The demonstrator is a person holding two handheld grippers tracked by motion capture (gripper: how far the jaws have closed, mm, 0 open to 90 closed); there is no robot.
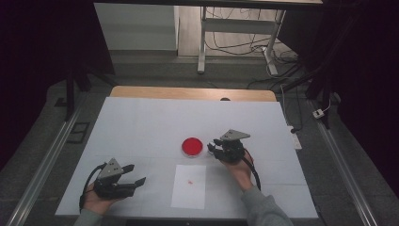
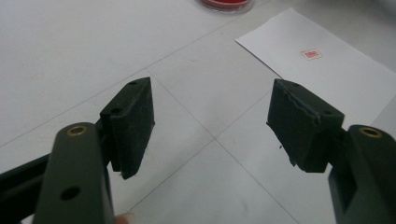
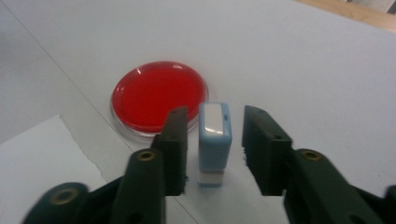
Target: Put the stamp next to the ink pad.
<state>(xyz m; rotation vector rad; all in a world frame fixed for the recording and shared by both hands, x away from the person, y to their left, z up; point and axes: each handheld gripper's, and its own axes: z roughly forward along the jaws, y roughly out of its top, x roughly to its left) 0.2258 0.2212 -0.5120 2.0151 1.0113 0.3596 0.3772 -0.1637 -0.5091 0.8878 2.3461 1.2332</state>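
Note:
A small blue and white stamp (image 3: 214,140) stands upright on the white table, just beside a round red ink pad (image 3: 159,95) (image 1: 192,146). My right gripper (image 3: 215,122) (image 1: 212,147) straddles the stamp, open, with a narrow gap between each pad and the stamp's sides. A white paper sheet (image 1: 189,186) (image 2: 327,70) lies in front of the ink pad and carries a small red stamp mark (image 2: 311,54). My left gripper (image 2: 210,107) (image 1: 136,173) rests low at the near left, open, with nothing between its jaws.
The white table cover (image 1: 141,122) has faint fold lines. A wooden table edge (image 1: 188,92) runs along the far side. Beyond it are a desk frame (image 1: 202,42) and floor cables (image 1: 291,89). Metal rails (image 1: 42,165) flank the table.

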